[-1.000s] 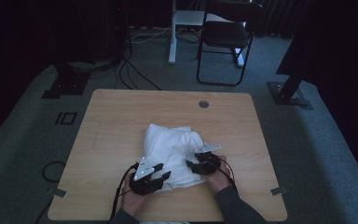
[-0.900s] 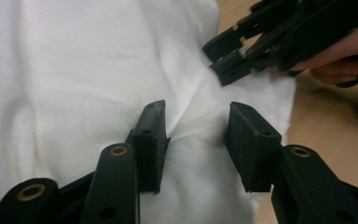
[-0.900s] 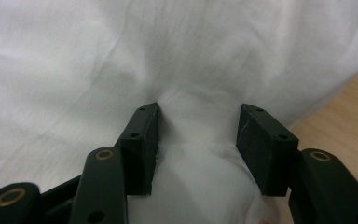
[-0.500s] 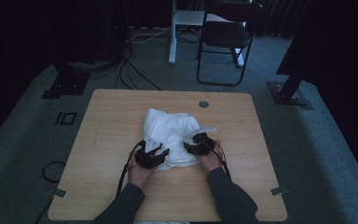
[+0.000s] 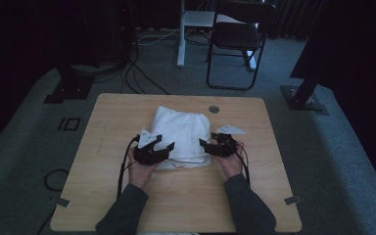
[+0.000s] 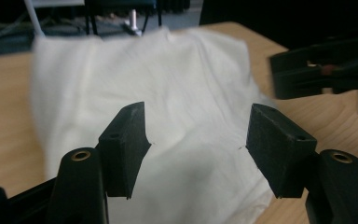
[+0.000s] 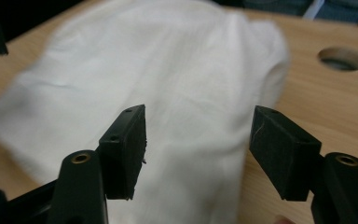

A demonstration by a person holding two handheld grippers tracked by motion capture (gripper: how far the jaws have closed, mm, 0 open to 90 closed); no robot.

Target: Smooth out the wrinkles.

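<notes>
On the desk (image 5: 107, 147), mid-width, a folded white cloth (image 5: 182, 132) lies soft and creased. Left gripper (image 5: 157, 147) and right gripper (image 5: 209, 145) flank its near corners, jaws wide apart and holding nothing, likely placed to take the near edge for another fold.

Dim lab or studio, floor cables (image 5: 142, 78), stand bases (image 5: 303, 95), folding chair (image 5: 237, 41)
</notes>
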